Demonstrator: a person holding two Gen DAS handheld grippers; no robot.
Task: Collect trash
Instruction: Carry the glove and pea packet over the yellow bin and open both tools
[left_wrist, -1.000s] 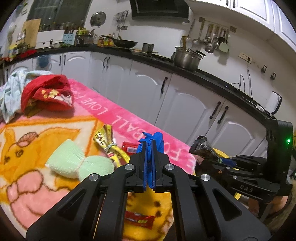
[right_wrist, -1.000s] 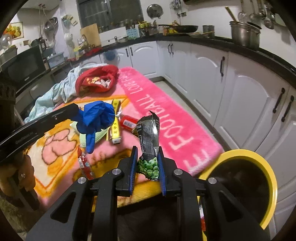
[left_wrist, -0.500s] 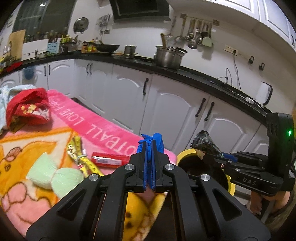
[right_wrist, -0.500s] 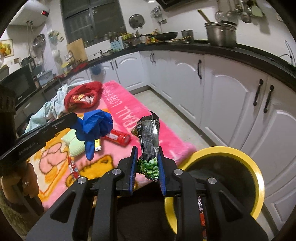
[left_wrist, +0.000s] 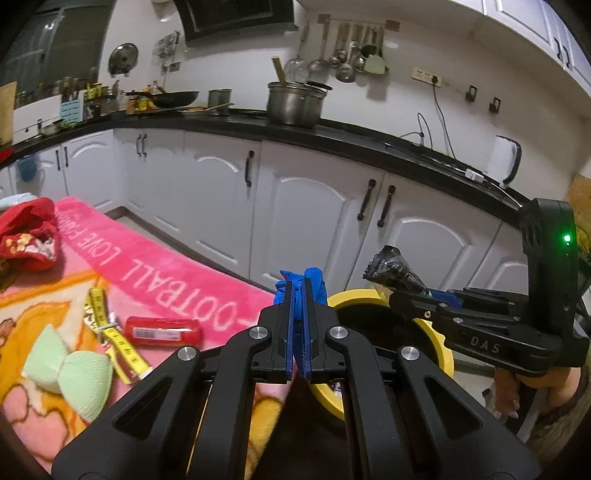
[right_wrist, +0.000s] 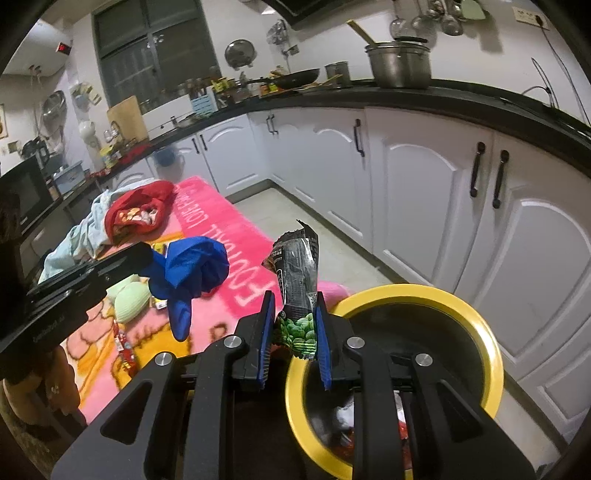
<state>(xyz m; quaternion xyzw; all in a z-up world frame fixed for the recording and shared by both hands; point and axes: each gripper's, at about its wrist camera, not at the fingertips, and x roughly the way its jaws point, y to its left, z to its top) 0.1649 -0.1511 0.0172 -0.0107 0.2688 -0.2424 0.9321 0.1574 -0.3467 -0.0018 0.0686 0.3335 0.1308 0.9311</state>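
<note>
The left gripper (left_wrist: 298, 325) has its jaws pressed tight on a crumpled blue glove (right_wrist: 192, 269), which bunches out past the tips and hangs in the air over the edge of the pink blanket (left_wrist: 173, 284). Seen from the other side, one glove finger dangles down below the bunch.

The right gripper (right_wrist: 293, 332) holds a snack packet (right_wrist: 299, 288) upright between its blue pads (right_wrist: 320, 332); the packet is dark and shiny on top with green peas printed near the bottom. The jaws stand a little apart, only as far as the packet's width, and whether both pads touch it cannot be told from here. The packet sits right over the near rim of the yellow-rimmed bin (right_wrist: 480, 325), which stands on the floor beside the blanket and in front of the white cabinets (right_wrist: 424, 192). Some scraps already lie in the bottom of the bin.

On the blanket lie more things: a red wrapper (left_wrist: 162, 331), a yellow tape measure (left_wrist: 110, 332) just beside it, and pale green socks (left_wrist: 70, 373) nearer the left gripper. Further back sits a red cloth (left_wrist: 29, 236) bundled against a light blue one. Along the black worktop (left_wrist: 351, 136) stand a steel pot (left_wrist: 295, 101) and a frying pan (left_wrist: 177, 98).
</note>
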